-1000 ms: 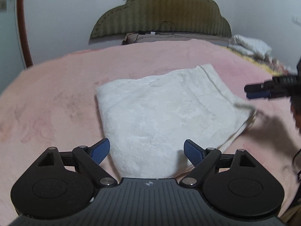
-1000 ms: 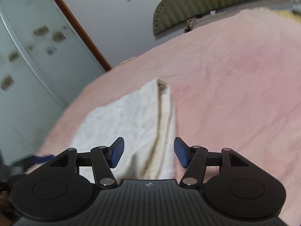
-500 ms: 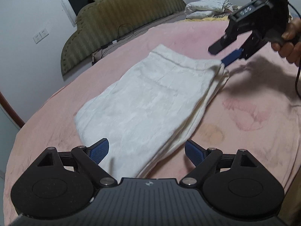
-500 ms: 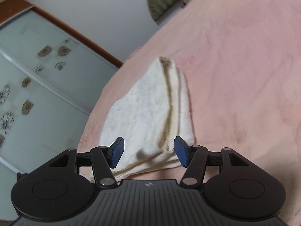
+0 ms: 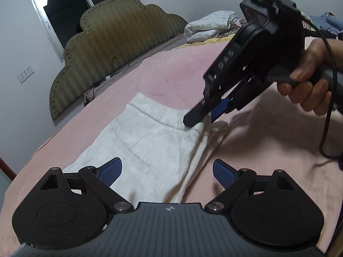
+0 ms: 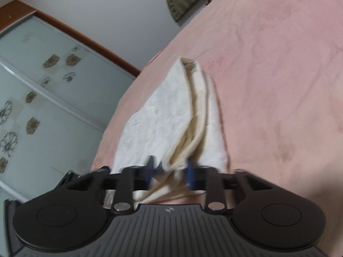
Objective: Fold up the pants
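While the right gripper (image 5: 205, 115) has just been closing on the pants' (image 5: 150, 145) corner, the left gripper (image 5: 167, 171) gapes over the near edge — pink blanket (image 5: 268, 150) bare alongside.

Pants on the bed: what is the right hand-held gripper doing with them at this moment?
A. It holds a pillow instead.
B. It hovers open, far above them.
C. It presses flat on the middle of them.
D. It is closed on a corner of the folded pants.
D: the right hand-held gripper has just been closing, and its blue pads pinch the layered corner of the white pants; the left wrist view shows the same grip at that corner.
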